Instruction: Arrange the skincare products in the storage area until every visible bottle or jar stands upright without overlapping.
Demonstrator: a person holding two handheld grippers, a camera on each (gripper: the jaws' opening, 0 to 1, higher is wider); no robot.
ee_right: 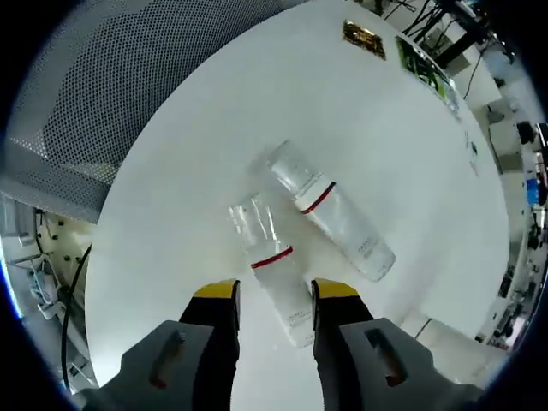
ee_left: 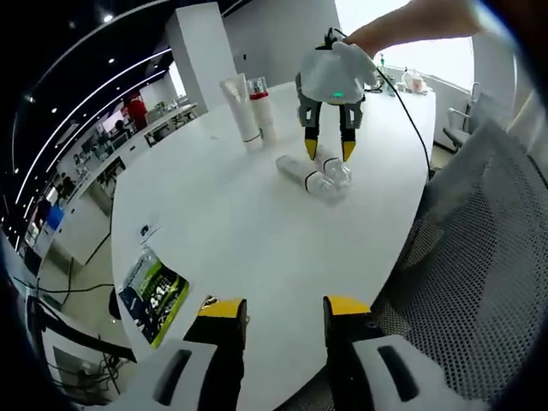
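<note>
Taking the round white table [ee_left: 231, 231] as the landmark: at its left edge, near the left claw [ee_left: 276, 312], a green-and-black packet [ee_left: 154, 295] lies flat, and that claw hangs spread over bare tabletop, pinching nothing. Farther along, toward the table's far side, a white tube [ee_left: 241, 108] and a red-capped bottle [ee_left: 260, 106] already stand upright, side by side. To their right, nearer the table's middle, two clear bottles lie on their sides, close together. In the right gripper view these are the nearer bottle [ee_right: 272, 267] with a red band, its white end running between the tips of the right claw [ee_right: 276, 291], and the farther bottle [ee_right: 330, 210], also red-banded, angled away just beside it. The right claw, spread and poised directly above them in the left gripper view [ee_left: 328, 151], straddles the nearer bottle without pinching it yet. The risk, as I judge it, is that the bottles are round, smooth and nearly touching: a closing tip could nudge the farther bottle into a roll toward the table's edge, or a pinch near one end could let the nearer bottle swing and slip while being stood up.
</note>
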